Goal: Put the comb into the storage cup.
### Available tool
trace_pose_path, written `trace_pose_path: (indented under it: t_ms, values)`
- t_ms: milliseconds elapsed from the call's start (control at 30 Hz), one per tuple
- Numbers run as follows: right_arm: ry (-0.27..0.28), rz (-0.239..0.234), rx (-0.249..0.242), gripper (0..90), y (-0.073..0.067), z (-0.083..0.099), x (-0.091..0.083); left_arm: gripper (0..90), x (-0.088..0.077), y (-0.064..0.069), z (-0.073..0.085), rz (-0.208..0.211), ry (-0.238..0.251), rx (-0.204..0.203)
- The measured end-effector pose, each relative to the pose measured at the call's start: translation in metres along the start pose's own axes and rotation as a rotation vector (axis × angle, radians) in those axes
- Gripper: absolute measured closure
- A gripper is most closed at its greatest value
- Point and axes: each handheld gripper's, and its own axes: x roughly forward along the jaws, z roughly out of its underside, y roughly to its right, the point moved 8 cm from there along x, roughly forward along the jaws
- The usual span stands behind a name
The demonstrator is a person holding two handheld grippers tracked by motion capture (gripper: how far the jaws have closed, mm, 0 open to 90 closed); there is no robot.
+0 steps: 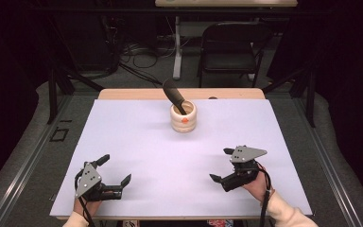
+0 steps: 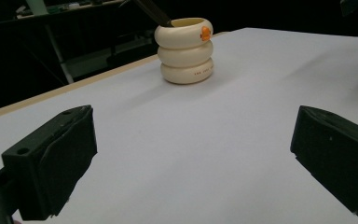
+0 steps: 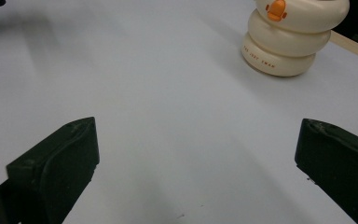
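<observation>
1. Seen from the high view, little of the work can be judged as done: the cream ribbed holder (image 1: 183,117) stands upright at the far middle of the white table (image 1: 137,142), with a black utensil (image 1: 174,94) leaning out of it toward the far left, and neither tool is near it. The left gripper (image 1: 117,169) rests at the near left with its jaws spread wide and nothing held. The right gripper (image 1: 222,164) lies at the near right, likewise spread wide and empty. A reach across the sheet and a grasp are judged to be left. A folding chair (image 1: 229,47) and loose cables (image 1: 139,54) are seen on the floor beyond the table, well apart from the work. Nothing is seen lying between the grippers and the holder.

2. From the left gripper view, the holder (image 2: 185,50) is seen far ahead, somewhat left of centre, with an orange mark near its rim and small lettering on its lowest ring. The dark handle of the utensil (image 2: 154,11) is seen rising from its mouth. The two black jaws are set far apart over bare table, gripping nothing.

3. From the right gripper view, the holder (image 3: 291,39) is seen at the upper right, well apart from the widely parted, empty jaws. Bare white surface (image 3: 168,116) lies between, so an unobstructed approach is judged possible.
</observation>
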Motion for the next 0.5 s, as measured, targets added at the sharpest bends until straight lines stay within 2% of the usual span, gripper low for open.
trace_pose_path:
  t_ms: [500]
  values:
    - [0.039,0.022,0.005,0.0,-0.003,0.005,-0.016,0.3,0.0,0.0,0.0,-0.001,-0.001,0.0]
